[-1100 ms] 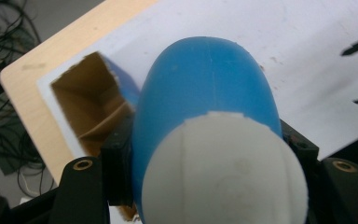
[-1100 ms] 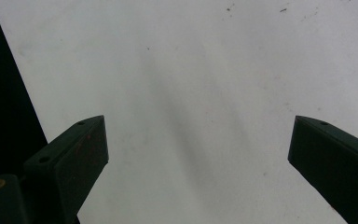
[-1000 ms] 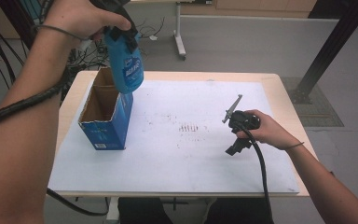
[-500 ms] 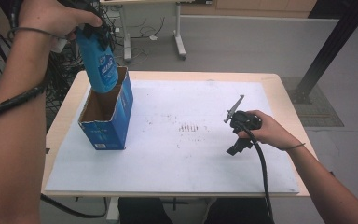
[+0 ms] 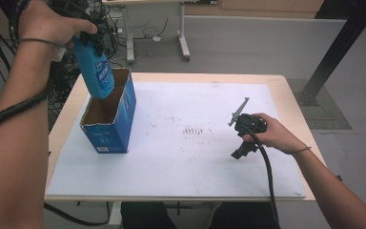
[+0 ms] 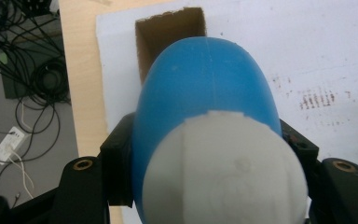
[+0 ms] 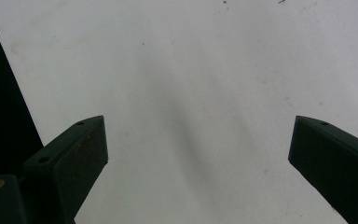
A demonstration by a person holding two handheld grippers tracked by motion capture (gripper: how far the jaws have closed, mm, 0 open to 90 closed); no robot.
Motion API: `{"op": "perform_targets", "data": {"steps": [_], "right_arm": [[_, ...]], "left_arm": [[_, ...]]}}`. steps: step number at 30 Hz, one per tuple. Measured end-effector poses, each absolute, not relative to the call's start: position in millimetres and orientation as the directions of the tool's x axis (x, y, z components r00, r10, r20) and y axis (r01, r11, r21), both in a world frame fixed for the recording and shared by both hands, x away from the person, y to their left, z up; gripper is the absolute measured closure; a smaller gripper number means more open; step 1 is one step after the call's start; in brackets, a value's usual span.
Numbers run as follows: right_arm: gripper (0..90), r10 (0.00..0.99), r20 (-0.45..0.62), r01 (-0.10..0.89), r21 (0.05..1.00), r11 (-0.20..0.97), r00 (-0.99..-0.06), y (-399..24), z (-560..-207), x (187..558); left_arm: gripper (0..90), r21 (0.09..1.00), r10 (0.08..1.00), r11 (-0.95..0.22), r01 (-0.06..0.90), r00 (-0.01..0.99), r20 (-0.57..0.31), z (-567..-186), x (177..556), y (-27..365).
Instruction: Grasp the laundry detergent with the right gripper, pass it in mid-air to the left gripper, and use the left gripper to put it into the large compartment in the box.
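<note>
Pale wood tabletop (image 5: 295, 102) under a stained white sheet (image 5: 186, 157), grey floor behind; left tongs (image 6: 205, 154) clench a blue bottle (image 5: 95, 71) with unreadable lettering above a blue carton (image 5: 112, 136), right tongs (image 7: 198, 154) gape empty.

White lettering is showing on the label of the blue plastic bottle (image 5: 97, 71) above the table's far left corner, but it is blurring too much to be read. A small white label patch (image 5: 103, 149) is sitting on the near end wall of the blue cardboard box (image 5: 116, 126) standing open by the table's left edge; its print is too small to make out. Faint dark marks (image 5: 195, 130) are lying on the white sheet (image 5: 181, 162) near the table's middle, forming no legible word.
</note>
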State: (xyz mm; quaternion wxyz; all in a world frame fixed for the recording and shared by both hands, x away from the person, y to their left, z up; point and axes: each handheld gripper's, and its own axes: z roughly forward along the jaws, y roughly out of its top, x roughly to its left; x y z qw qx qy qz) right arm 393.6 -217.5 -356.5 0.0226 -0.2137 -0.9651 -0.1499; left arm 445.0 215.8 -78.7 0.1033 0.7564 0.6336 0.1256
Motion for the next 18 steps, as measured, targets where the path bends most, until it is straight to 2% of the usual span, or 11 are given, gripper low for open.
{"op": "perform_targets", "data": {"steps": [18], "right_arm": [[4.6,0.402,0.114,0.418,0.286,0.862,-0.908,-215.1,-359.4,392.4]], "left_arm": [[37.8,0.284,0.989,-0.146,0.947,0.14,0.041,-134.1,449.9,227.8]]}}
